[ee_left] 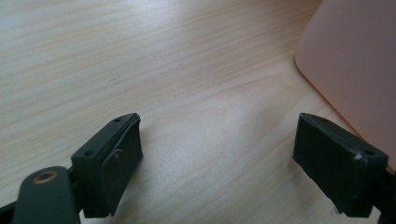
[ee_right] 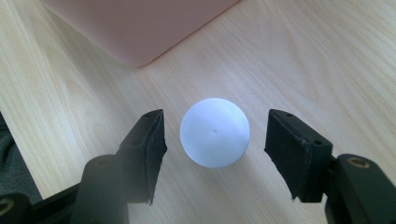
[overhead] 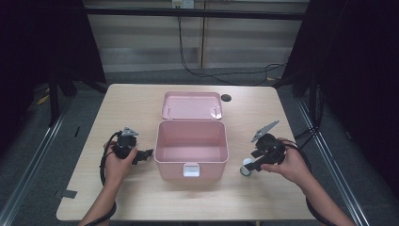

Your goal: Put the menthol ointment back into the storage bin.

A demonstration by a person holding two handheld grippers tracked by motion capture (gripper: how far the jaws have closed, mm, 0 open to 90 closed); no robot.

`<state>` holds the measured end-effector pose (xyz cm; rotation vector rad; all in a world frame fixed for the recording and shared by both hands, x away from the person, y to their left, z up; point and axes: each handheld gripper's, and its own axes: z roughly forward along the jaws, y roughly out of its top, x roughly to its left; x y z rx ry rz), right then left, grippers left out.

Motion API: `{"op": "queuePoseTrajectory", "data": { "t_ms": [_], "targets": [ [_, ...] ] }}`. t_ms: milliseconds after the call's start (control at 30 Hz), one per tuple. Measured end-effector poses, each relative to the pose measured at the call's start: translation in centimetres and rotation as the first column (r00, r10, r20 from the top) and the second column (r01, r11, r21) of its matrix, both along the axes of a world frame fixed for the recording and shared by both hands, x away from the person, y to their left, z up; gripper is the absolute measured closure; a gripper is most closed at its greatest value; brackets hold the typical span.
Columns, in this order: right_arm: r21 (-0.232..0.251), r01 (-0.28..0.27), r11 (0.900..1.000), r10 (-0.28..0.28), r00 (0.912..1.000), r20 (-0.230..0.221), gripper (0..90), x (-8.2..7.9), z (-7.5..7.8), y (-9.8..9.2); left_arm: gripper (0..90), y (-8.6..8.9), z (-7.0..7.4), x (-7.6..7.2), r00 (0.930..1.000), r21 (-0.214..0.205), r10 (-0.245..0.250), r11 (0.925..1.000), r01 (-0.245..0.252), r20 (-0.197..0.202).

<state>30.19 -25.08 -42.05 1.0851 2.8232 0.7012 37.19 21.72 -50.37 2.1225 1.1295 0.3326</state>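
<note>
A pink box stands open at the table's middle, its lid leaning back and a white latch on its front wall. A white ball rests on the wood to the right of the box, also seen as a white ball in the high view. My right gripper straddles it, open, with a gap on both sides of the ball. Left of the box, my left gripper hangs low over bare wood, open, nothing between its fingers. The high view shows the left gripper close to the box's left wall.
The light wooden table has a dark round hole near its far edge. Cables trail from both grippers toward the person's forearms. Black frame posts and dark curtains stand at both sides.
</note>
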Motion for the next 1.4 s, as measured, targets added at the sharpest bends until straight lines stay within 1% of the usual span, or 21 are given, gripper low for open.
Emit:
{"op": "queuePoseTrajectory", "data": {
  "t_ms": [67, 133, 167, 233, 333, 367, 400, 667, 800, 900, 967, 1033, 1133, 1367, 1400],
  "targets": [
    [-0.003, -0.001, 1.0000, 0.001, 1.0000, -0.001, 38.0, 0.0, -0.1, 0.0, 14.8, 0.1, -0.2, -0.2, 0.9996, 0.002, -0.012, 0.9999, 0.012, 0.024],
    [-0.006, -0.004, 1.0000, 0.004, 1.0000, -0.004, 38.0, 0.0, -0.1, 0.0, 14.8, 0.4, -0.4, -0.4, 0.9986, -0.008, -0.019, 0.9998, 0.020, 0.050],
    [-0.009, -0.006, 0.9999, 0.006, 1.0000, -0.004, 38.0, 0.0, -0.2, 0.0, 14.6, 0.4, -0.5, -0.5, 0.9983, -0.022, -0.017, 0.9996, 0.019, 0.055],
    [-0.018, -0.009, 0.9998, 0.009, 1.0000, -0.003, 38.0, 0.0, -0.2, 0.1, 14.5, 0.4, -0.7, -0.6, 0.9969, -0.013, -0.028, 0.9995, 0.029, 0.074],
    [-0.023, -0.009, 0.9997, 0.008, 0.9999, -0.007, 37.9, 0.1, -0.3, 0.2, 14.5, 0.3, -0.6, -0.6, 0.9958, 0.019, -0.040, 0.9991, 0.038, 0.082],
    [-0.025, -0.008, 0.9997, 0.007, 0.9999, -0.014, 37.8, 0.1, -0.4, 0.2, 14.4, 0.1, -0.7, -0.7, 0.9957, 0.025, -0.037, 0.9991, 0.035, 0.084],
    [-0.029, -0.006, 0.9996, 0.005, 0.9998, -0.018, 37.7, 0.1, -0.5, 0.2, 13.6, 0.0, -0.7, -0.8, 0.9955, 0.039, -0.042, 0.9985, 0.039, 0.085],
    [-0.052, -0.012, 0.9986, 0.010, 0.9993, -0.035, 37.7, 0.2, -0.8, 0.6, 12.7, -0.1, -0.7, -0.8, 0.9955, 0.038, -0.041, 0.9985, 0.038, 0.085],
    [-0.079, -0.025, 0.9966, 0.021, 0.9988, -0.044, 38.0, 0.3, -0.9, 0.9, 12.7, 0.0, -0.7, -0.8, 0.9953, 0.041, -0.043, 0.9984, 0.040, 0.086],
    [-0.098, -0.024, 0.9949, 0.018, 0.9982, -0.057, 38.2, 0.3, -1.0, 1.2, 12.7, 0.0, -0.7, -0.8, 0.9954, 0.039, -0.043, 0.9985, 0.039, 0.086],
    [-0.104, -0.025, 0.9942, 0.019, 0.9983, -0.054, 38.5, 0.4, -1.1, 1.3, 12.7, -0.1, -0.7, -0.8, 0.9955, 0.038, -0.041, 0.9986, 0.038, 0.085],
    [-0.112, -0.030, 0.9933, 0.023, 0.9979, -0.061, 38.7, 0.4, -1.2, 1.3, 12.7, -0.1, -0.7, -0.8, 0.9955, 0.038, -0.041, 0.9986, 0.038, 0.085],
    [-0.119, -0.024, 0.9926, 0.016, 0.9979, -0.063, 39.6, 0.5, -1.2, 1.4, 12.7, -0.1, -0.7, -0.8, 0.9955, 0.038, -0.041, 0.9986, 0.038, 0.085],
    [-0.126, -0.037, 0.9913, 0.028, 0.9966, -0.077, 41.2, 0.6, -1.7, 1.5, 12.7, 0.0, -0.7, -0.8, 0.9954, 0.040, -0.043, 0.9984, 0.039, 0.086],
    [-0.127, -0.032, 0.9914, 0.022, 0.9965, -0.081, 41.3, 0.6, -1.7, 1.6, 12.7, 0.0, -0.7, -0.8, 0.9954, 0.039, -0.043, 0.9985, 0.039, 0.085]
  ]
}}
